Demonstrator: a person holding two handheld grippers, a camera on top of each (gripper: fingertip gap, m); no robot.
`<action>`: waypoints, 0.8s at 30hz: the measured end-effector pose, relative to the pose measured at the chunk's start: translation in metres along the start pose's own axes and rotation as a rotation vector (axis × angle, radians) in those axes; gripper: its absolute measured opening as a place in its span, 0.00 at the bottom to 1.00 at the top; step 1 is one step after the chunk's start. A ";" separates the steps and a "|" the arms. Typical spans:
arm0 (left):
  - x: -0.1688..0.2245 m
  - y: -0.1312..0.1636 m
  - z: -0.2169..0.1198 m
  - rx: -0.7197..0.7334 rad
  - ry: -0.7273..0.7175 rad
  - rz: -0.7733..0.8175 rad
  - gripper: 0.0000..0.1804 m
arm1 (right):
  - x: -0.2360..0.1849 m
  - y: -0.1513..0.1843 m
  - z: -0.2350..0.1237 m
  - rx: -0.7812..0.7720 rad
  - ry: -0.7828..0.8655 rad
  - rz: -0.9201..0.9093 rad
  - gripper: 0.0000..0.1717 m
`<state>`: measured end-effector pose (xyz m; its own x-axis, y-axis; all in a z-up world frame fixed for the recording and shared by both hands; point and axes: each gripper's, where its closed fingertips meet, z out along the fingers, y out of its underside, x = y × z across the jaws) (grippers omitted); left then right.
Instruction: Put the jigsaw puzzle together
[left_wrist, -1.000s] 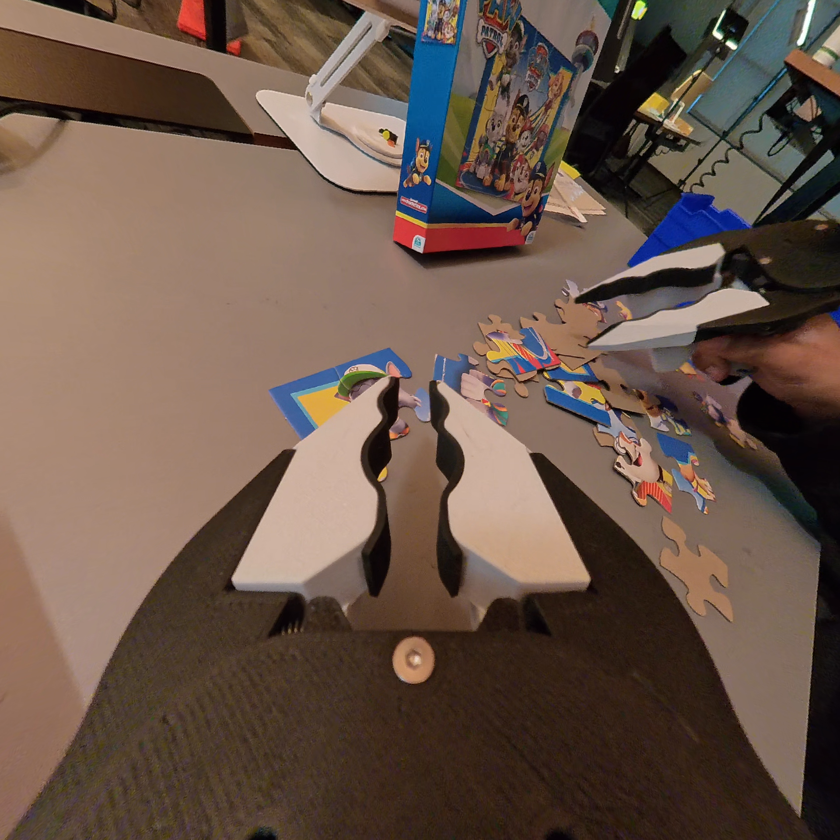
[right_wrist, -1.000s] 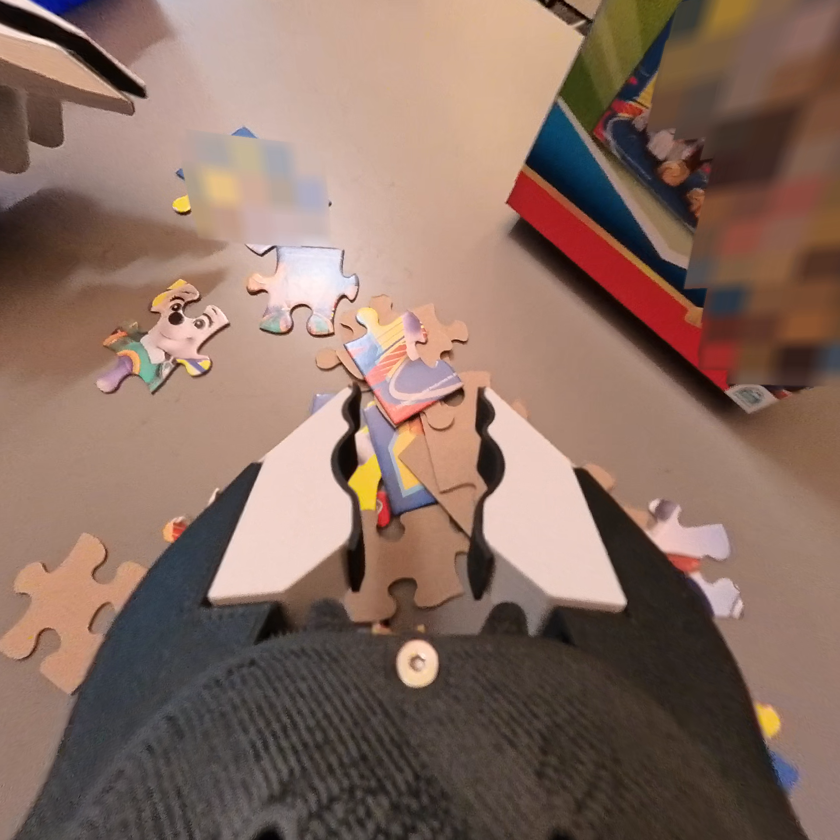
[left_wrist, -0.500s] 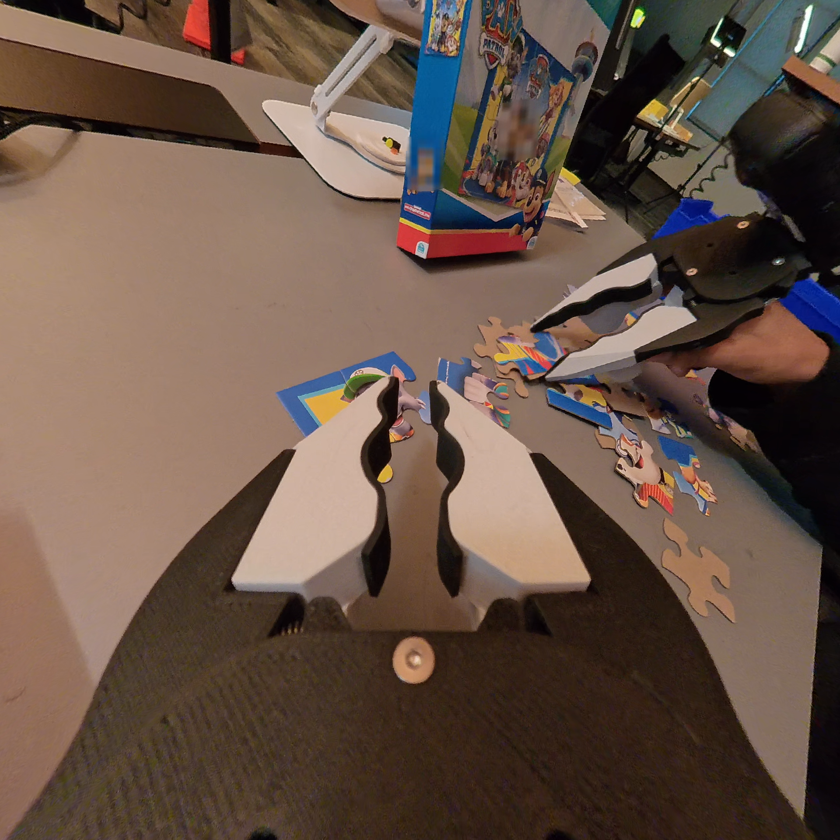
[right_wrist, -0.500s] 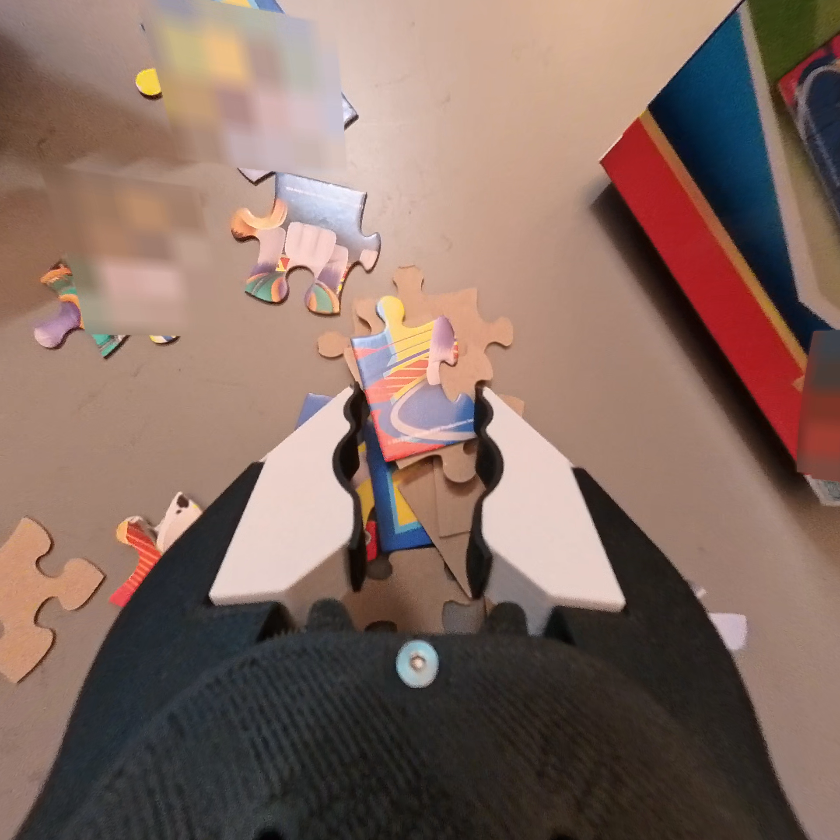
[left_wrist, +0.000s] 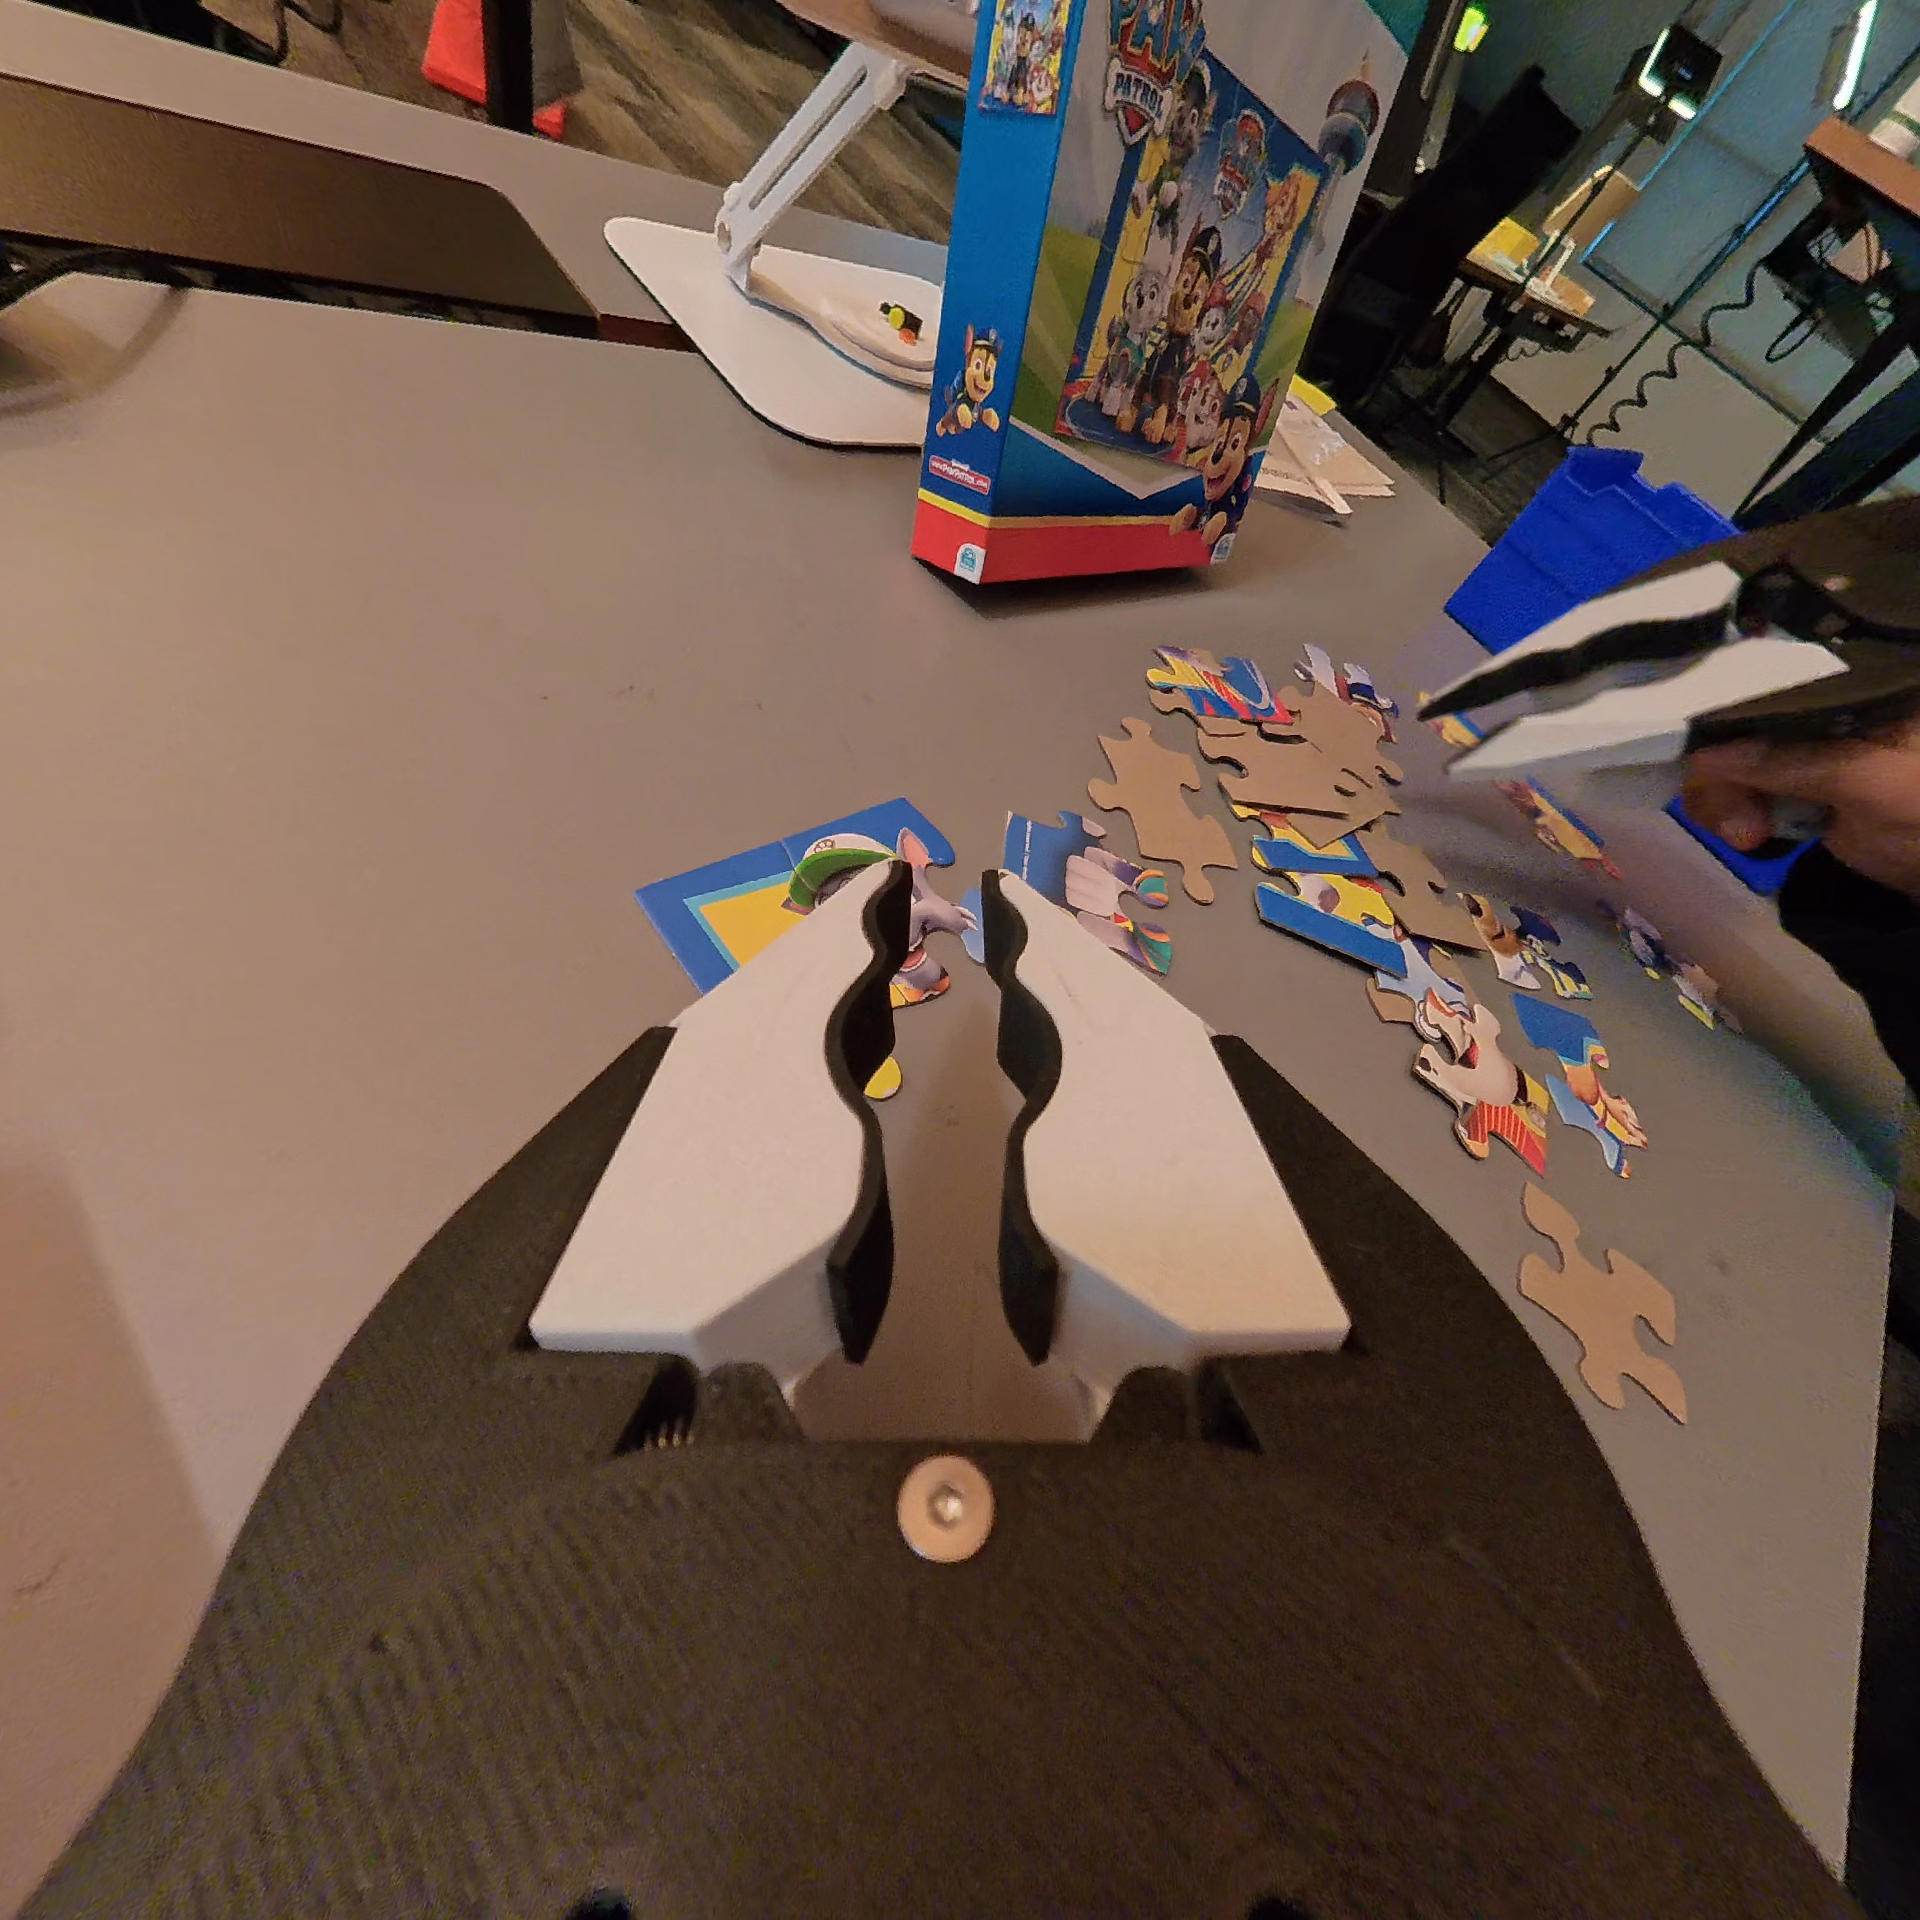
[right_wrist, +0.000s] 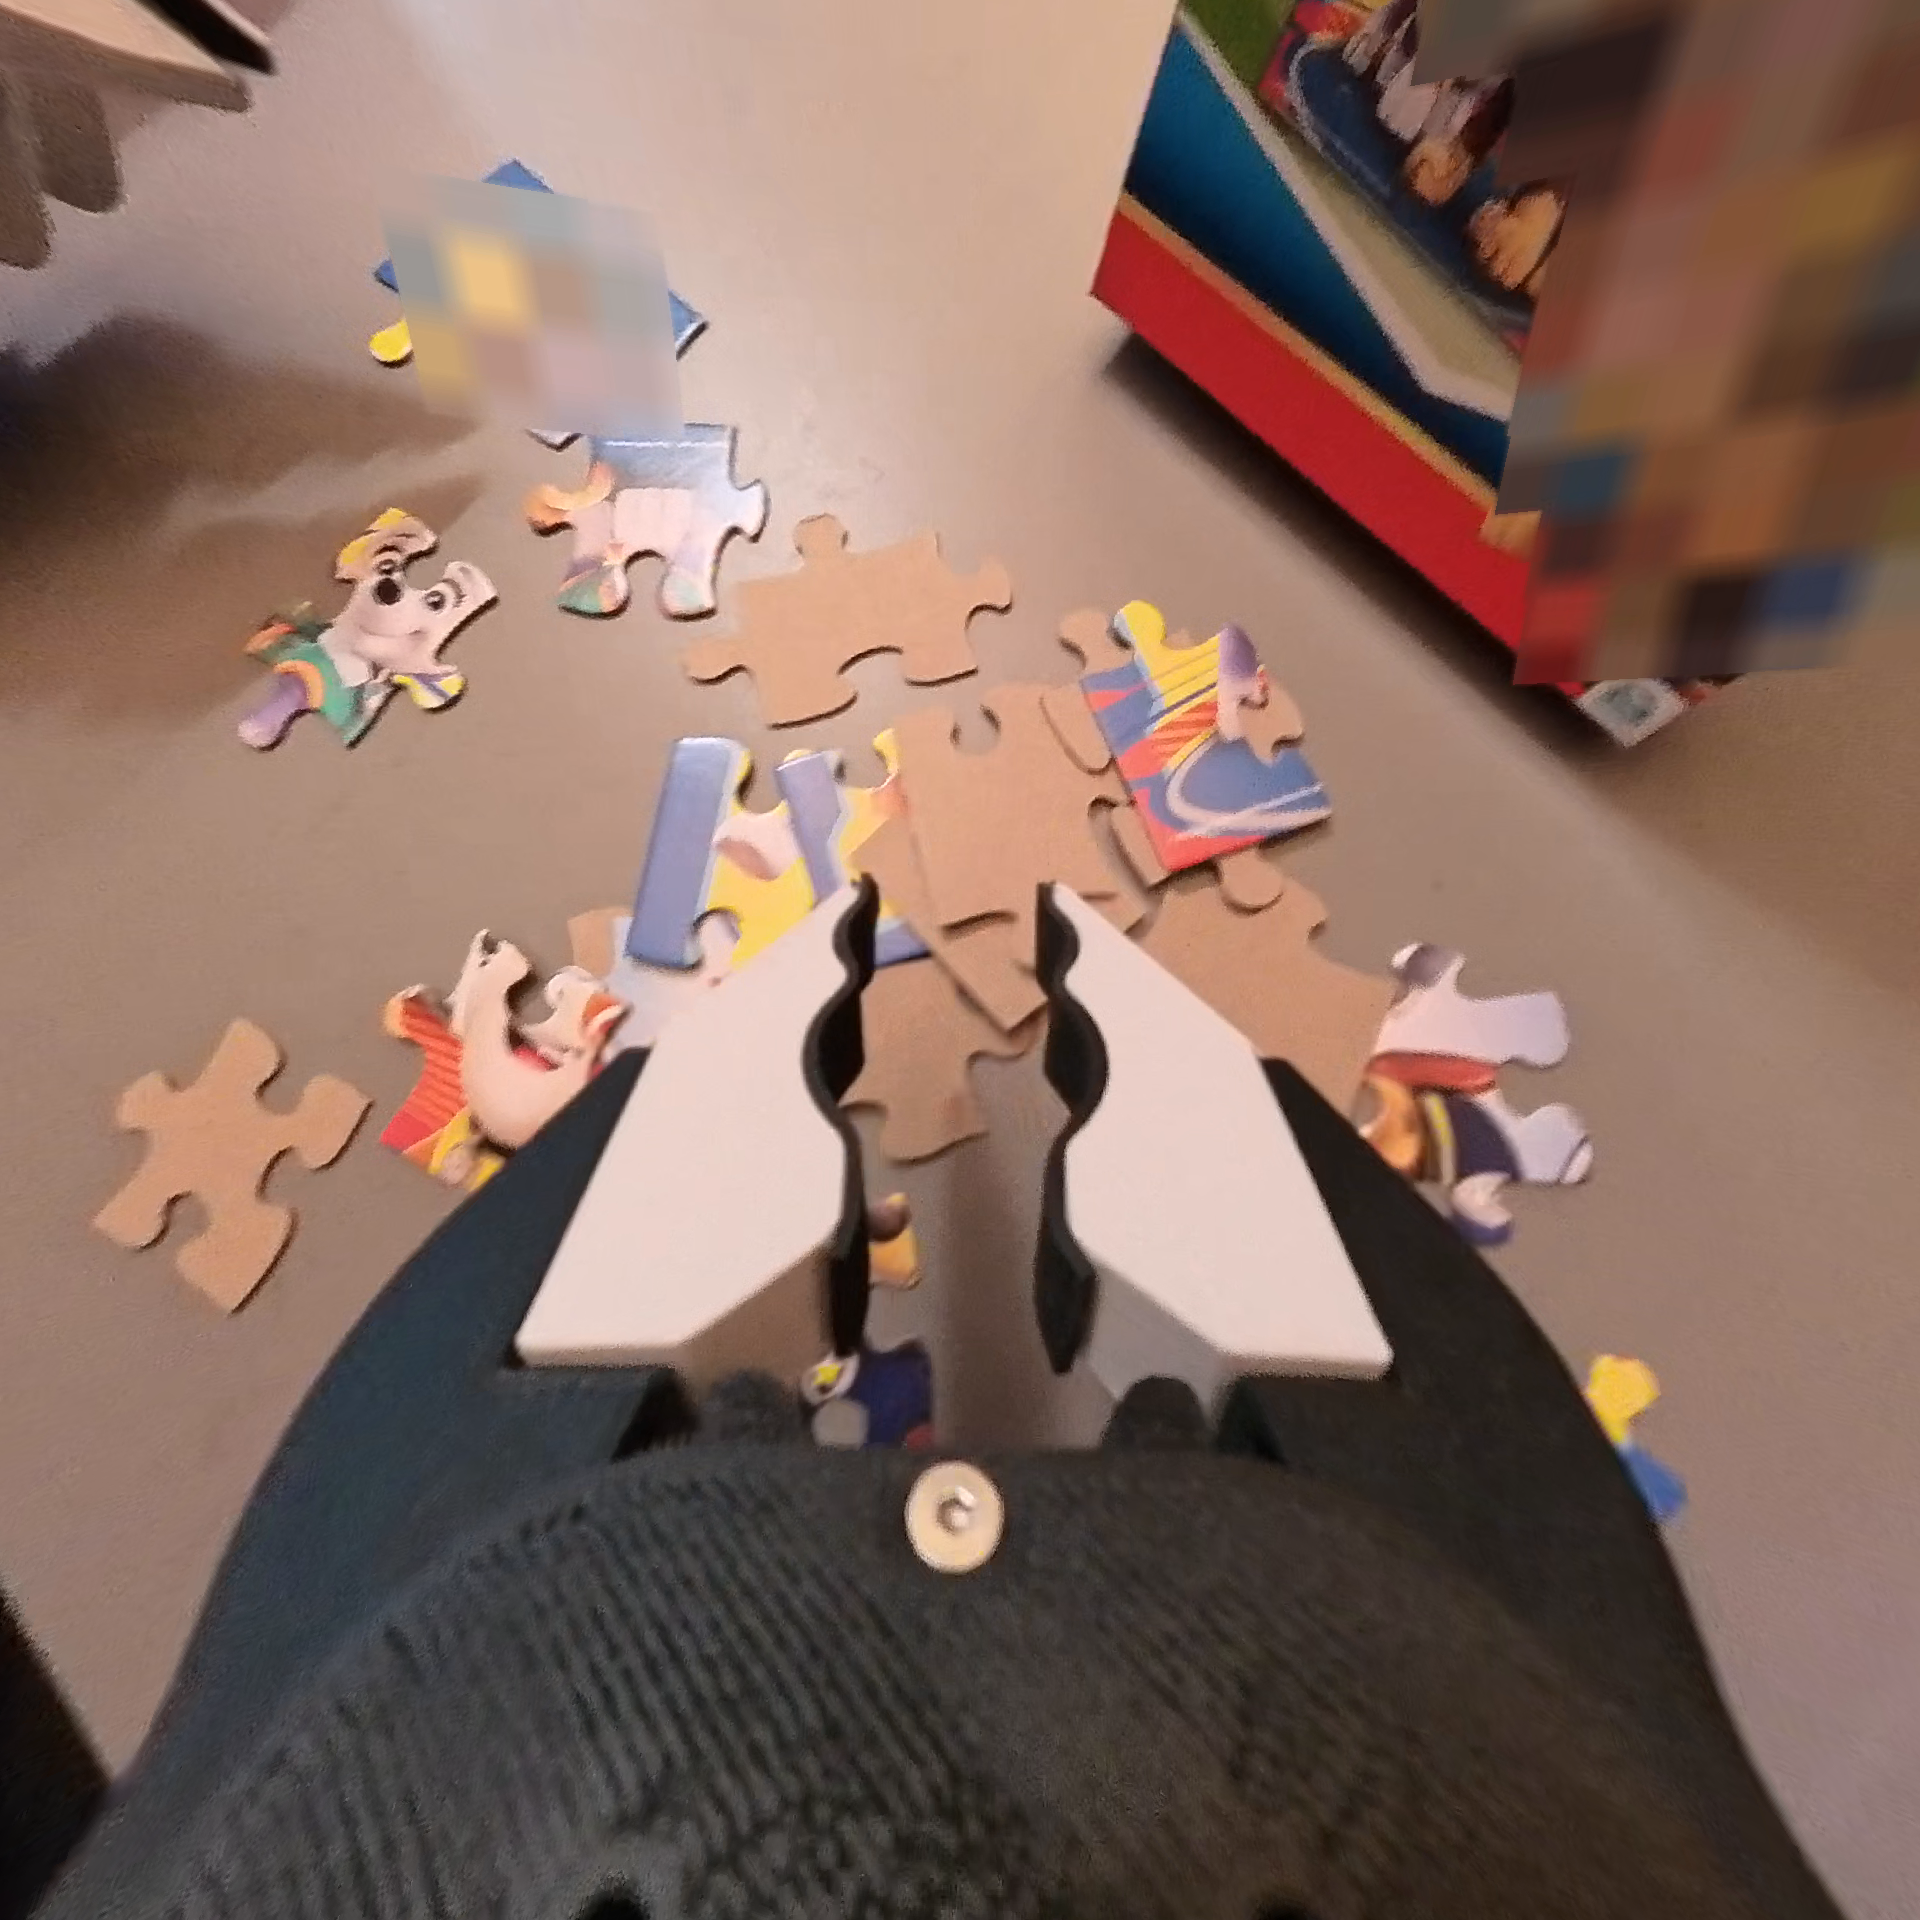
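Puzzle pieces (right_wrist: 997, 831) beneath bare right tongs (right_wrist: 951, 914)

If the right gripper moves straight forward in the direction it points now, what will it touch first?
Most likely the overlapping face-down brown puzzle pieces lying just ahead of the right gripper, whose open fingers hold nothing. Its height above the table is unclear.

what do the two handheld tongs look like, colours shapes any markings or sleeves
Both tongs, left and right, look alike: a wide black, ridged-textured body with one silver screw in the middle, and two white wedge-shaped fingers lined with wavy black pads. No cables or markings show. The person holding the right one wears a dark sleeve.
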<state>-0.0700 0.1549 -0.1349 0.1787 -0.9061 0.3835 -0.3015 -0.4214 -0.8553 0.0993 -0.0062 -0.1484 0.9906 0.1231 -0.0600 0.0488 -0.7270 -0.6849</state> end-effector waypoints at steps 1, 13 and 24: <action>0.000 0.000 0.000 -0.001 -0.002 0.001 0.06 | -0.008 0.005 -0.003 0.001 -0.016 0.013 0.19; 0.000 0.003 0.001 -0.006 -0.012 0.008 0.06 | -0.083 0.044 -0.022 0.094 0.026 -0.016 0.25; 0.001 -0.001 -0.001 0.015 -0.012 0.023 0.06 | -0.047 0.055 -0.093 0.281 0.153 0.157 0.24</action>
<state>-0.0704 0.1548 -0.1331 0.1826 -0.9151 0.3594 -0.2917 -0.3995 -0.8691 0.0676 -0.1153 -0.1156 0.9919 -0.0936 -0.0854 -0.1215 -0.5122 -0.8502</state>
